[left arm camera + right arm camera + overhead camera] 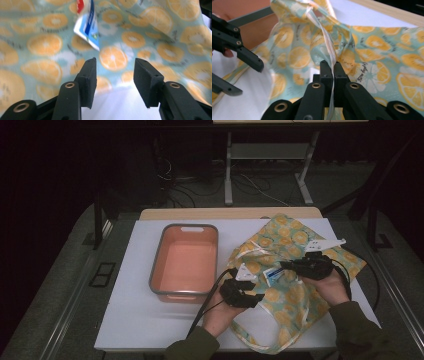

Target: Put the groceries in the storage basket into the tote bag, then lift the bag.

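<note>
While your right hand-held gripper (333, 71) stays out of the matter by pinching the tote bag's pale edge band between closed jaws, the coming move looks to turn on one relation: where the blue-and-white packet (87, 30) lies from your left hand-held gripper (115, 83). Take the lemon-print tote bag (287, 270) as your landmark. It is spread over the right half of the white worktop (135, 320), with the orange tub (186, 262) just off its left edge. On the high view the packet (272, 274) sits at the bag's left-middle, at or inside the lifted opening; whether it is partly tucked in I cannot tell.

From the left gripper view, the packet lies ahead of the jaws and off to their left, beyond the tips with printed cloth between. Its long axis runs tilted, roughly along your line of reach rather than across it, so the jaws as they stand would probably meet its narrow width. Your left jaws stand parted with nothing between the pads, only cloth and bare worktop behind them.

Your left hand (220, 312), at the bag's near-left edge, appears the better placed for the reach, since the right hand (332, 287) is occupied holding the band up.
</note>
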{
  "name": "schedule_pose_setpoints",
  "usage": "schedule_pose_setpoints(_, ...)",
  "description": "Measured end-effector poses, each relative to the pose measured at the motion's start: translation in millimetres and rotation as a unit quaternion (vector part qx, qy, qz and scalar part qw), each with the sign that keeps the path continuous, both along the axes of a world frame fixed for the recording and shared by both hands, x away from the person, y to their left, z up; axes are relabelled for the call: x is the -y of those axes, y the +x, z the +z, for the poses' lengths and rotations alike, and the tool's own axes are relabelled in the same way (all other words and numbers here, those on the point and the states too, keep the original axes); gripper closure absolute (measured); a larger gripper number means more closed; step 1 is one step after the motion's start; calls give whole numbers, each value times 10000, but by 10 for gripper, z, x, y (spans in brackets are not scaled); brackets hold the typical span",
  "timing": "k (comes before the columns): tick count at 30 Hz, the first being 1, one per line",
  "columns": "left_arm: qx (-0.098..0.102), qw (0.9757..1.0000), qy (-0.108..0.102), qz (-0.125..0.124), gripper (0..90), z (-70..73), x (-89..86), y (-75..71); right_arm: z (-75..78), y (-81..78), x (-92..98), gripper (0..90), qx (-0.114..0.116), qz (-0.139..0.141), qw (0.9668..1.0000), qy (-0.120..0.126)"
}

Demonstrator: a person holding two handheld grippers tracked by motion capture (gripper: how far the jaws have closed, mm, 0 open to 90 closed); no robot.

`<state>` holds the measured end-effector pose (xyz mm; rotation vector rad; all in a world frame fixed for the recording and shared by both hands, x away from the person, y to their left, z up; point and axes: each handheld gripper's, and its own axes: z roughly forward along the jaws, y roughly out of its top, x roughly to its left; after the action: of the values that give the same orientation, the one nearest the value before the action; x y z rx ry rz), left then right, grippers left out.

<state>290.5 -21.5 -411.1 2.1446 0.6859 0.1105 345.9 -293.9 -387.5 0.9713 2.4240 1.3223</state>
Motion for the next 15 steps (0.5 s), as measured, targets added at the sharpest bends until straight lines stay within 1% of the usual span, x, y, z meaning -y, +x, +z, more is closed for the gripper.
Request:
schedule_pose_setpoints(5, -46, 10000, 73, 3, 453, -75, -160, -112, -44, -125, -74, 878, -89, 233, 9996, -147)
schedule_pose_setpoints(7, -58, 9999, 122, 2, 437, -113, -206, -148, -80, -164, -103, 841, -188, 298, 9993, -111)
schedule_pose_setpoints(8, -113, 9999, 85, 8, 433, -133, -227, -166, -104, -187, -124, 831, -253, 355, 9990, -123)
schedule_pose_setpoints(9, -136, 9999, 73, 5, 433, -151, -245, -178, -132, -211, -151, 812, -284, 413, 9986, -191)
schedule_pose_setpoints(12, -181, 9997, 150, -6, 428, -200, -270, -199, -209, -297, -237, 722, -365, 528, 9974, -320)
schedule_pose_setpoints(15, -229, 9997, 121, 21, 425, -226, -281, -203, -270, -398, -314, 614, -444, 618, 9964, -378)
